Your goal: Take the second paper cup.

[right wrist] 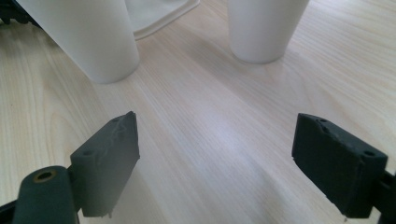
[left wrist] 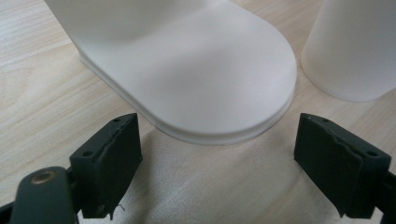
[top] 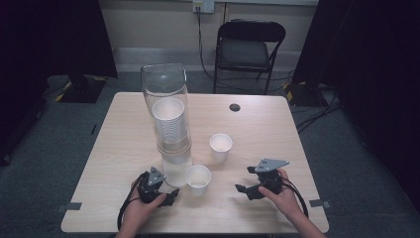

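Cup dispenser [top: 168,129] stands mid-table, stack of cups inside; take it as the landmark. Near cup [top: 198,180] sits just right of its base [left wrist: 205,79]; far cup [top: 220,147] further right and behind.

Left gripper [top: 166,198] rests just in front of the base, jaws wide apart, nothing held. Right gripper [top: 246,190] lies well right of the dispenser, jaws also wide and empty, pointing at both cups.

Judgement: next is grasping a cup. Approach low and level, straddle the wall midway, close gently; paper will crush or tip.
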### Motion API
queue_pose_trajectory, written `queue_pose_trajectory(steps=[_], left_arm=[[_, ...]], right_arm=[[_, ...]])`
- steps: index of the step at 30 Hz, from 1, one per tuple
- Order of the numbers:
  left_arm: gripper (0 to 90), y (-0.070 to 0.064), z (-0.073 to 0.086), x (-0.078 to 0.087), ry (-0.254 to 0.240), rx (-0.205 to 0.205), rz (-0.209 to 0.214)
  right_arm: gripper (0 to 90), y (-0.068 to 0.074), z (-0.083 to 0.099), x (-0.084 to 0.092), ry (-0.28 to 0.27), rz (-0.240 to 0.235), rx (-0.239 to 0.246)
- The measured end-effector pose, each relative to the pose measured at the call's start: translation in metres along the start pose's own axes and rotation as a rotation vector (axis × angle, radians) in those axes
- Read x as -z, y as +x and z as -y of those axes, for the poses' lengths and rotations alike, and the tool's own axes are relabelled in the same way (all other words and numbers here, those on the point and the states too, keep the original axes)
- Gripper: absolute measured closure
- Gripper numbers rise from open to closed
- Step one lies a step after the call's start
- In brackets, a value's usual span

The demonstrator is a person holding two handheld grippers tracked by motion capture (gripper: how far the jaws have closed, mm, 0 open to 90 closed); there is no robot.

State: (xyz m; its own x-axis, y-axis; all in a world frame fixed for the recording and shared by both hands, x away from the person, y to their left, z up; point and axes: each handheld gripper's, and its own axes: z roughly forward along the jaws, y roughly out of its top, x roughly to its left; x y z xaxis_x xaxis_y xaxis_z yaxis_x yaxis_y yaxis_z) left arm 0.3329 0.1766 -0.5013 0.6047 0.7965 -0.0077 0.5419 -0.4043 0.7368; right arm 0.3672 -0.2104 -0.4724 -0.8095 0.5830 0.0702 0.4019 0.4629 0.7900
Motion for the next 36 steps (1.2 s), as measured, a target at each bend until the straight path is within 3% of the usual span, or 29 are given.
queue_pose_trajectory(steps=[19, 32, 36], left_arm=[[14.4, 0.0, 0.0, 0.0, 0.0, 0.0, 0.0], [14.4, 0.0, 0.0, 0.0, -0.001, 0.002, 0.0], [14.4, 0.0, 0.0, 0.0, -0.001, 0.001, 0.0]], right_arm=[[14.3, -0.013, 0.018, 0.017, 0.012, 0.02, -0.027], [14.3, -0.027, 0.032, 0.037, 0.025, 0.061, -0.039], [14.3, -0.032, 0.038, 0.042, 0.015, 0.068, -0.067]])
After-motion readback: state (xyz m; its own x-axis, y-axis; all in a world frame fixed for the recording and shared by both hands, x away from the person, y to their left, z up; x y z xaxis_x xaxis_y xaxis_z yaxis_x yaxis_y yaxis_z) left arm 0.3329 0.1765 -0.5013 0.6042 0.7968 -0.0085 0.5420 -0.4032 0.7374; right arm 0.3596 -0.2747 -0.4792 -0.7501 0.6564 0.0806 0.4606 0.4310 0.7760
